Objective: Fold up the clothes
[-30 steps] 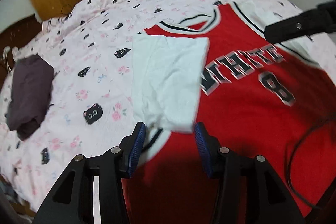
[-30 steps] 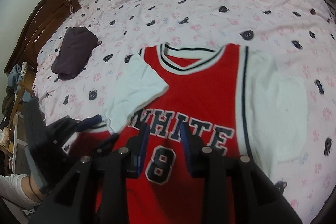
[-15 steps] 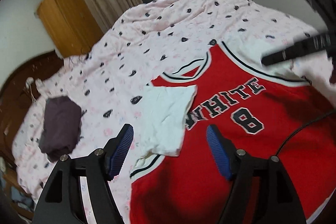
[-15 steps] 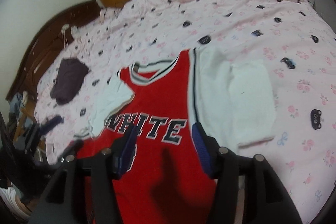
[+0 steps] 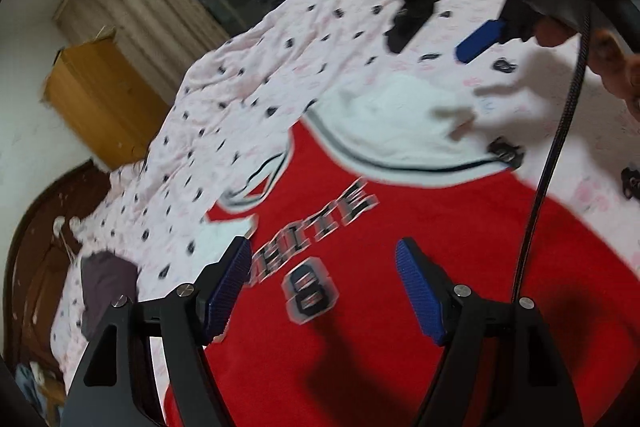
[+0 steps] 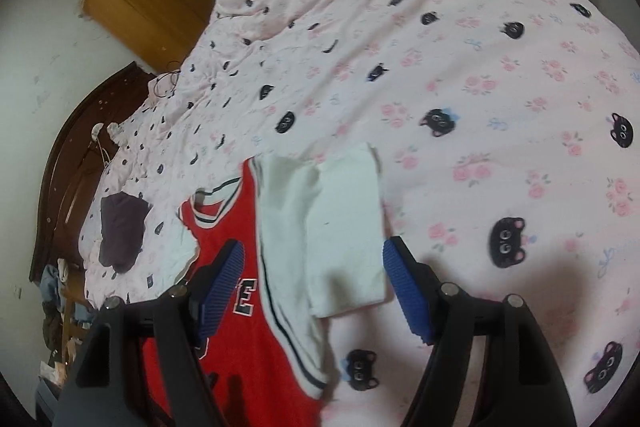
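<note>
Left wrist view: the left tongs [image 5: 324, 291] stand with their ribbed blue pads [image 5: 420, 297] wide apart and nothing between them, hovering over the red jersey [image 5: 400, 307]. That jersey lies flat on the bed [image 5: 280, 39], a soft knit with blurred block lettering, a figure 8, and a striped collar. A white sleeve [image 5: 392, 123] puffs out at upper centre of the frame. At upper right, the right tongs [image 5: 436, 35] show as black arms with one blue pad, a black braided cable [image 5: 560, 131] hanging down past them, and part of a hand [image 5: 616, 59] at the frame edge.

In the right wrist view, the right tongs [image 6: 314, 291] are widening their gap, empty, above the jersey's white sleeve [image 6: 340, 235], a smooth rectangle at the frame's centre. The bed's pink cover is printed with roses and black cat faces. A dark folded garment [image 6: 120, 231] sits at middle left, near the curved brown wooden headboard [image 6: 68, 167]. A boxy wooden cabinet [image 6: 148, 7] stands at upper left.
</note>
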The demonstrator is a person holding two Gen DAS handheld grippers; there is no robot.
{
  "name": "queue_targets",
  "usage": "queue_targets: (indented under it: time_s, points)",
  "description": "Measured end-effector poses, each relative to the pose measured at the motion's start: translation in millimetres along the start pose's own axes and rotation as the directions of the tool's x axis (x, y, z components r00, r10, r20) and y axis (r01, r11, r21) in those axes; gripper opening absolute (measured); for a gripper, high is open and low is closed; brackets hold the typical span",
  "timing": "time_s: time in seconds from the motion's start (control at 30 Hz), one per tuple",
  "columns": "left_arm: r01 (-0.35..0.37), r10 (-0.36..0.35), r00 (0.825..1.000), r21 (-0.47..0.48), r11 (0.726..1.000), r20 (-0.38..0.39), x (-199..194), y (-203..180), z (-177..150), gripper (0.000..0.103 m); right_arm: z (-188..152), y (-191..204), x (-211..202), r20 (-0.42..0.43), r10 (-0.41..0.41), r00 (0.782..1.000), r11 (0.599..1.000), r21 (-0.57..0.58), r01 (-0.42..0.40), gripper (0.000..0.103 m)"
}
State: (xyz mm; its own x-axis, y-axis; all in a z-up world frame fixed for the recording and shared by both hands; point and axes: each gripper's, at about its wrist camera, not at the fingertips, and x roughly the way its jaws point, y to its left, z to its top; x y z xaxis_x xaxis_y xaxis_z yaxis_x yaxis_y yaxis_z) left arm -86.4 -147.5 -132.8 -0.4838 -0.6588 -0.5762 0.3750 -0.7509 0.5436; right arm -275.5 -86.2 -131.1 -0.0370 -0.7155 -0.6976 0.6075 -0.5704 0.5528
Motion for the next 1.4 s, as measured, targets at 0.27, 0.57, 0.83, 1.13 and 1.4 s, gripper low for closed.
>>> queue_targets:
  time_s: [0.27, 0.57, 0.83, 1.13, 1.4]
  points:
    - [-0.1, 0.074, 0.986, 0.177, 0.979, 0.149, -1.4, -53.0, 31.3, 0.07, 6.2, -52.2, 25.5, -0.141, 0.136, 0.981, 0.971, 0.214, -0.104, 0.074]
    - [-0.157, 0.058, 0.965, 0.391, 0.907, 0.255, 21.0, -91.0, 56.3, 0.07, 11.6, -82.2, 14.7, -0.113, 0.132, 0.985, 0.944, 0.318, -0.09, 0.074]
    - [-0.003, -0.066, 0.986, 0.42, 0.907, 0.15, 35.0, -93.7, 65.0, 0.07, 18.2, -83.6, 4.1, -0.132, 0.011, 0.991, 0.967, 0.254, 0.023, 0.074]
    - [0.1, -0.153, 0.975, 0.292, 0.951, 0.162, 34.5, -67.7, 54.3, 0.07, 19.6, -78.5, 11.8, -0.157, 0.093, 0.983, 0.971, 0.233, -0.054, 0.074]
    - [0.127, -0.151, 0.966, 0.121, 0.984, 0.209, 2.3, -16.9, 7.5, 0.07, 14.9, -88.9, 29.6, -0.162, 0.212, 0.964, 0.94, 0.305, -0.156, 0.073]
